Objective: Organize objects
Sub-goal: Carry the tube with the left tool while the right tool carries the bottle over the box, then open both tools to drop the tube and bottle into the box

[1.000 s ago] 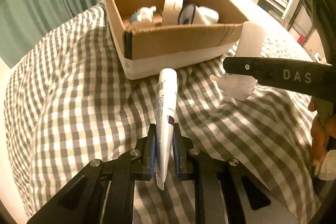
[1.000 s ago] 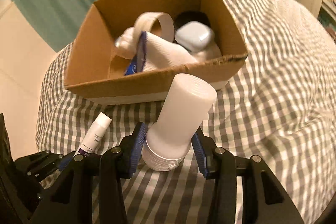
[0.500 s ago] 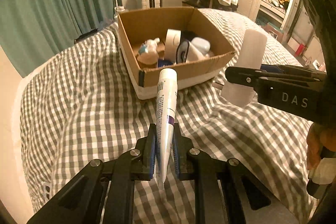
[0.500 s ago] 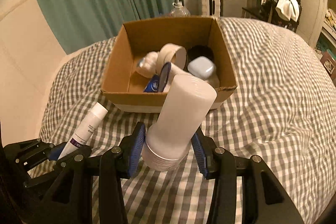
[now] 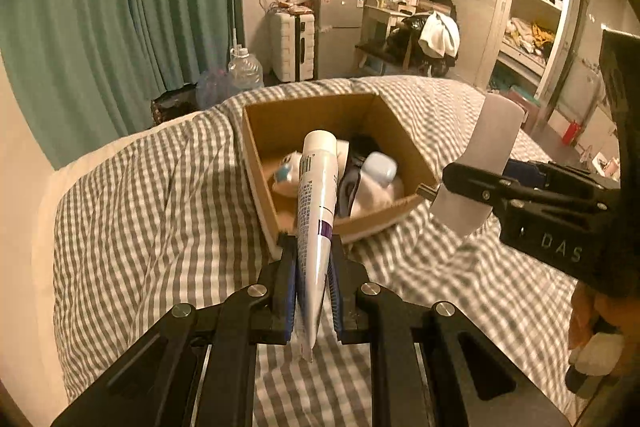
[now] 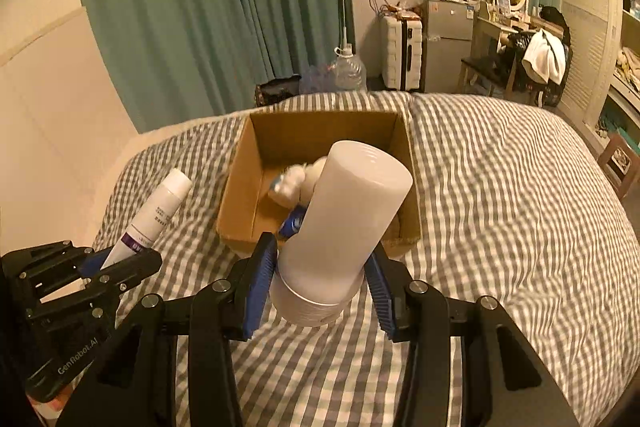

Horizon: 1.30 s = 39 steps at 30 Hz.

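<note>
Gripping a white tube (image 5: pixel 317 215) between its blue pads, the left gripper (image 5: pixel 311 259) holds it raised above the checked bedspread (image 5: pixel 140 211), the crimped tail pointing back toward the wrist and the capped end aimed straight ahead along the fingers. That long axis points at the open cardboard box (image 5: pixel 264 203), whose near rim sits just beyond the fingertips in the left wrist view; the cap overlaps the box's interior in that picture, though how high it rides above the rim cannot be told. Inside the box lie several pale items, too blurred to name. Further right, the right gripper (image 6: pixel 318 275) is clamped on a white cylindrical bottle (image 6: pixel 346 223), held tilted with its ribbed base toward the wrist and its top leaning toward the same box. Both carried things are off the bed, and the box lies forward of both pairs of fingers. Judging from the two views, the left gripper seems slightly nearer the rim, so the tube would likely go in first, needing mainly a short forward reach before letting go.
</note>
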Tool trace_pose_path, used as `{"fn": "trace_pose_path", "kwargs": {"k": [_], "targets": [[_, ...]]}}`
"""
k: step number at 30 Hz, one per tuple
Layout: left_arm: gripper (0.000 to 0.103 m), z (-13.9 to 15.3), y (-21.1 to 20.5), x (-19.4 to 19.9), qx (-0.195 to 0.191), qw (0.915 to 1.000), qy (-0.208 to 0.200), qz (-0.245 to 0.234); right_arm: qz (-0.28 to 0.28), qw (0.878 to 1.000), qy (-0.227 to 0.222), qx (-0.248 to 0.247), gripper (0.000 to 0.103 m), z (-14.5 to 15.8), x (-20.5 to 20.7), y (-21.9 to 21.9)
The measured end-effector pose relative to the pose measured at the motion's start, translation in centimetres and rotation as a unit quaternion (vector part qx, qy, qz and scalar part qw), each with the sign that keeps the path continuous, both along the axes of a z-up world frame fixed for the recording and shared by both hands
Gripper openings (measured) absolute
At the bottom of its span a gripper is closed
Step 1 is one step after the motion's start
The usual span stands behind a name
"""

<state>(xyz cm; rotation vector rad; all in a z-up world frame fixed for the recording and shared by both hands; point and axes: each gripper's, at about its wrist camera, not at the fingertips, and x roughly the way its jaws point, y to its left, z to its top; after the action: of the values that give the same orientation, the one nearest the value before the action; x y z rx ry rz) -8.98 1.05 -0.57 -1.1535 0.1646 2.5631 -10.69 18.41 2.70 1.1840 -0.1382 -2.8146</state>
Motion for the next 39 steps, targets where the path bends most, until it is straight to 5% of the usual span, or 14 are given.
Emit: {"fn": "trace_pose_path", "kwargs": {"k": [12,24,30,39], "targets": [[0.013,-1.4,2.2,-6.0,-0.008,0.9998,-0.005,0.020,0.020,1.000,-0.002,-0.003,0.044,0.6,-5.8,0.5],[0.013,-6.8,3.9,-12.8,-0.008,0.9983,-0.038,0.045,0.021,0.999,-0.046,-0.018,0.044,-4.8,-13.1,3.1],[0.013,-9.2,4.4,-15.4,-0.009,0.9981,-0.047,0.039,0.023,0.998,-0.061,0.021,0.044,-7.6,-16.1,3.4],[0.014,-10.0,4.7,-16.5,-0.004,0.9989,-0.043,0.020,0.035,0.998,-0.051,-0.022,0.044,-9.6,-19.0,3.5]]}}
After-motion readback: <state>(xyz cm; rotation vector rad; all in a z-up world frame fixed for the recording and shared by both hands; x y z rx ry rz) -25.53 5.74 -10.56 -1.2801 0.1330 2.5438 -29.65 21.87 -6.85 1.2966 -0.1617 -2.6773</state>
